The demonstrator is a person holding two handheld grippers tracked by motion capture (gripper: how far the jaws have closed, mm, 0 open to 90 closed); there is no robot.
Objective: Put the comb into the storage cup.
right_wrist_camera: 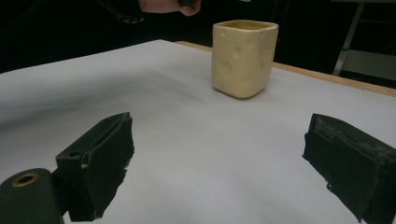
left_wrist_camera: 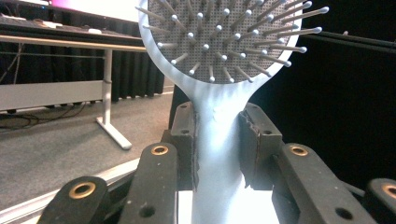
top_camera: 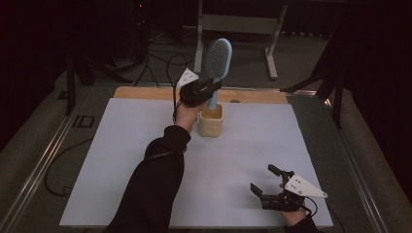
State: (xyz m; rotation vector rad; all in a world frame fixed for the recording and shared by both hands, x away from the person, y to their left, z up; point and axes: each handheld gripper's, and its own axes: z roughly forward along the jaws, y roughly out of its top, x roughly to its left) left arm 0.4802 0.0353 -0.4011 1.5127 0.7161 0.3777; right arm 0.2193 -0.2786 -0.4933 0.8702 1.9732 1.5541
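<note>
Standing upright, pale blue hairbrush (top_camera: 216, 63) shows a grey, ball-tipped bristle pad.

The bottom end of the blue hairbrush (top_camera: 216, 65) is hidden inside the yellow cup (top_camera: 211, 121), so you cannot tell if it touches the bottom. In the left gripper view, the top of the brush head is cut off by the picture's top edge, and its handle runs off the bottom. In the right gripper view, a hand (right_wrist_camera: 170, 5) is cut off at the top. The room behind the table (top_camera: 121, 145) is too dark to make out.
</note>
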